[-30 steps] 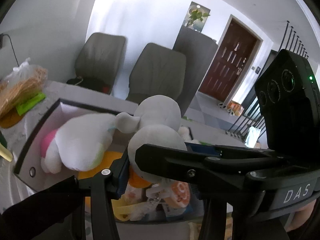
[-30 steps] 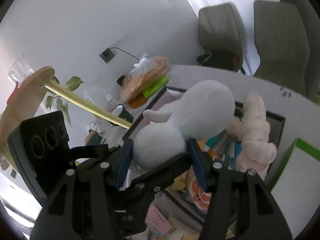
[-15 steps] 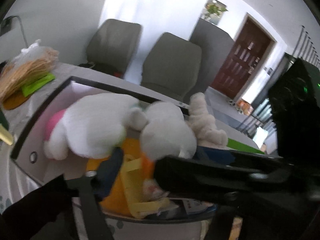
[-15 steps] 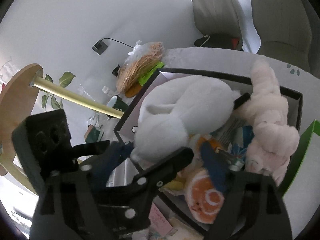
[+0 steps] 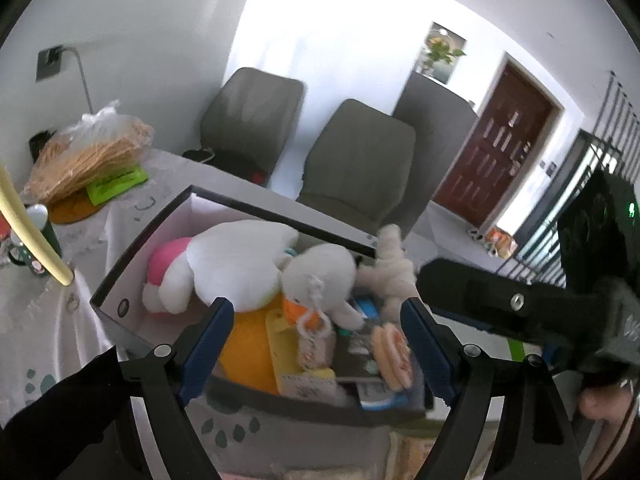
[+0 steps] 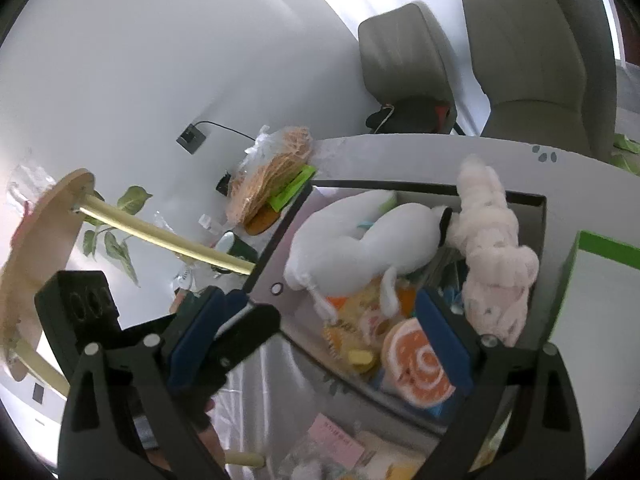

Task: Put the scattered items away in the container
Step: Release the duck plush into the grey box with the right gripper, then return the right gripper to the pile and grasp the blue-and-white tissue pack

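A black-rimmed storage box [image 5: 280, 216] is seen on the white table [image 5: 48, 320], filled with toys. A large white plush toy [image 5: 236, 260] is lodged at the box's 10 o'clock side; a smaller grey-white plush [image 5: 320, 272] is lying against it at centre, and a cream knitted plush [image 6: 492, 248] is leaning at 2 o'clock. The left gripper [image 5: 316, 320] and right gripper [image 6: 320, 320] are held above the box, jaws opening, nothing gripped between them.
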